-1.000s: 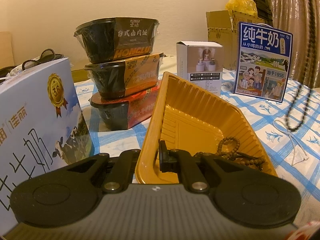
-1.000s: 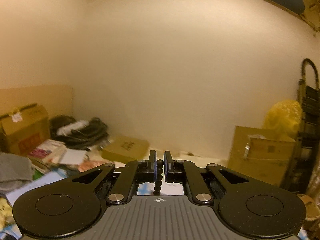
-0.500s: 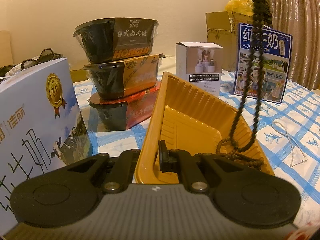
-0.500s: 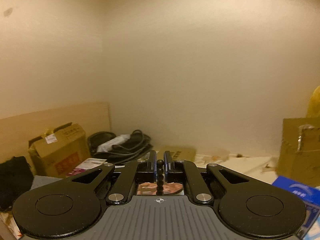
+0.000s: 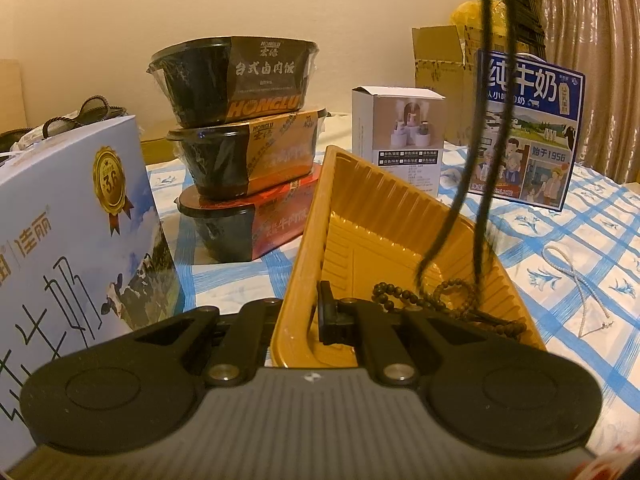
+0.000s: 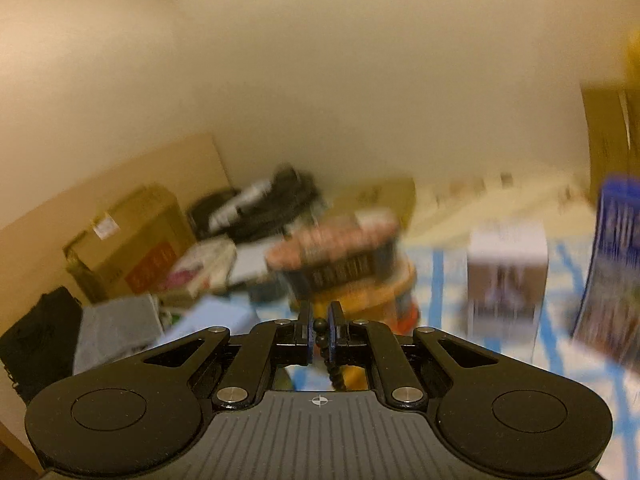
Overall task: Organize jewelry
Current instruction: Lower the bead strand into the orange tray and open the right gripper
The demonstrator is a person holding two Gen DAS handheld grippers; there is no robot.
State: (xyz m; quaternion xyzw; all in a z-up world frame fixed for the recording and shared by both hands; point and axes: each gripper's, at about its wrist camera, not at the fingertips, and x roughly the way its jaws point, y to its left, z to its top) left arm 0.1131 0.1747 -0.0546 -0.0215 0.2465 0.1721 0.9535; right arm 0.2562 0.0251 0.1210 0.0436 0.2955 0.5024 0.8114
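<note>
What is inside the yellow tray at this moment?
In the yellow tray a brown bead strand lies coiled at the near end, and the dark bead necklace hangs down into it. The left gripper, clamped on the rim, covers the nearest part of the floor.

The tray point(image 5: 400, 216) is set on the tabletop point(image 5: 592, 264) in the middle of the left wrist view, its near left wall clamped between the fingers point(image 5: 330, 312) of the left gripper point(image 5: 308, 312). A bead bracelet point(image 5: 444, 300) lies in its near right corner, and a bead necklace point(image 5: 472, 160) is hung from above into the same end. Left of the tray three food bowls point(image 5: 244, 152) are stacked, with a milk carton point(image 5: 68, 232) nearer and further left. Behind the tray a small box point(image 5: 396, 136) stands, a second milk carton point(image 5: 528, 128) to its right. A cord point(image 5: 576, 280) lies on the tabletop right of the tray.
</note>
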